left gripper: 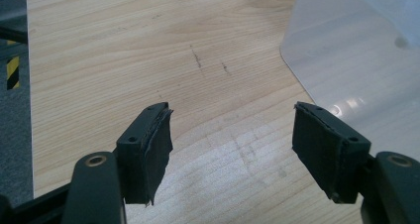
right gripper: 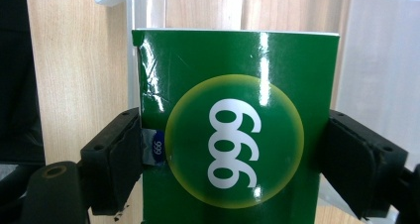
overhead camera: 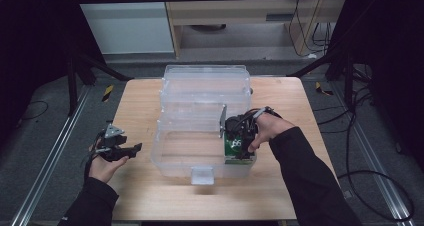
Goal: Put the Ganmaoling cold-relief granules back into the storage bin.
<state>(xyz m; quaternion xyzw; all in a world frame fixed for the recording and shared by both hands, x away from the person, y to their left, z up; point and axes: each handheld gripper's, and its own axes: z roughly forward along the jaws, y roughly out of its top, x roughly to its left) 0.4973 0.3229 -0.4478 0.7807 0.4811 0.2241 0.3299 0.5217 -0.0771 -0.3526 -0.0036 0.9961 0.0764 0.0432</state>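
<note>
Green glossy cardboard box (right gripper: 237, 130) printed with "999" sits clamped by its sides between the right gripper (overhead camera: 239, 136) jaws, held low inside the clear plastic storage bin (overhead camera: 175, 158), probably for setting down there. Left gripper (left gripper: 233, 149) waits beside the bin over the wooden table (left gripper: 124, 50), jaws apart and empty.

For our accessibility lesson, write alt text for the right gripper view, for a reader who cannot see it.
A glossy green box, printed with white digits in a yellow-green circle, is clamped between the right gripper's two black jaws. Behind it lie the wooden table and the walls of a clear plastic bin.
</note>
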